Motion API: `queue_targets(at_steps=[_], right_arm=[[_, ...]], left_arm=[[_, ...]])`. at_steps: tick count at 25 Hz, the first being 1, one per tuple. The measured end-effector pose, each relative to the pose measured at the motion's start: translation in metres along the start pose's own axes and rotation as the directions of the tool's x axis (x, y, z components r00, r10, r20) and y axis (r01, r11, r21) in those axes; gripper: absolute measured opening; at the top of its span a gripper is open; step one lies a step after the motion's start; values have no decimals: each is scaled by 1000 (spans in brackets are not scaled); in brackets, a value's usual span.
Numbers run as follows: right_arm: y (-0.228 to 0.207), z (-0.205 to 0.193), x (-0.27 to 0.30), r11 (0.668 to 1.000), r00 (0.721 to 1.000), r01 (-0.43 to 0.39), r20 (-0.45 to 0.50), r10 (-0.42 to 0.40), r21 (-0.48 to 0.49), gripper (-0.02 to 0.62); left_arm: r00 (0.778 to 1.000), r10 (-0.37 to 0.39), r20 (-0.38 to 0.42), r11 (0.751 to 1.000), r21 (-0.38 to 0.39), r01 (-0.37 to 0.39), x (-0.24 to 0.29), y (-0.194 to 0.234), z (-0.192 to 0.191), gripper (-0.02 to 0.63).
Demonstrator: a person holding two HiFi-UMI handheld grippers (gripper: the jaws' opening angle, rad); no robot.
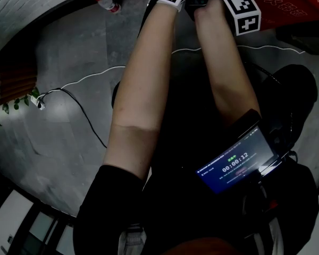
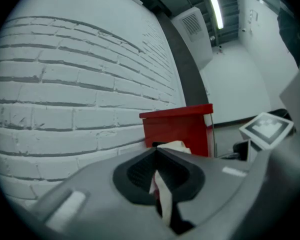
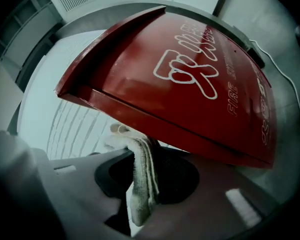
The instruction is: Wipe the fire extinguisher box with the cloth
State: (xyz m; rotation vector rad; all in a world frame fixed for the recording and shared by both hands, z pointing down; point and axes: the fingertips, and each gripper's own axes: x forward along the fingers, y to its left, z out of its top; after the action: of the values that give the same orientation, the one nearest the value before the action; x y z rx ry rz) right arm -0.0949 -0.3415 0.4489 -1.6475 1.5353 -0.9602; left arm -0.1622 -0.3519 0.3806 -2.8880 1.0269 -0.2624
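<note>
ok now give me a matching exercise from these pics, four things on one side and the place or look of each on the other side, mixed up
Things:
1. fire extinguisher box
2. cloth
3. bottle
4. phone screen

Place or look:
A. on the grey floor, red cap
B. clamped between the jaws of the right gripper
C. red with white lettering
D. lit up, showing a timer

Pairs: 1-C, 2-B, 3-A, 4-D

The cloth [image 3: 140, 179] lies before the fire extinguisher box [image 3: 190, 89].
</note>
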Motion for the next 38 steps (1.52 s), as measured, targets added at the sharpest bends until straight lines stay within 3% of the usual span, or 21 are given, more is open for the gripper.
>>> queue_targets(at_steps=[9,15,19,23,38], right_arm=[[-28,-13,-6,997,998,69,-2,-69,46,80],[-59,-34,-16,987,990,140,-28,-139,81,80],[-90,-54,-25,974,980,195,-49,-191,118,80],[-133,-66,-18,961,974,224,-73,-215,163,80],[-228,-118,-16,928,940,332,-141,-311,167,81]], left_arm=[[995,-16,-101,1000,14,17,7,-7,-32,-2],[973,-106,-206,994,-52,98,13,-32,-71,-2],[950,-131,-285,991,-38,126,15,-46,-99,-2],[929,-84,-359,996,-11,86,31,-47,-135,-2],[812,-136,-568,990,-47,133,49,-72,-256,-2]])
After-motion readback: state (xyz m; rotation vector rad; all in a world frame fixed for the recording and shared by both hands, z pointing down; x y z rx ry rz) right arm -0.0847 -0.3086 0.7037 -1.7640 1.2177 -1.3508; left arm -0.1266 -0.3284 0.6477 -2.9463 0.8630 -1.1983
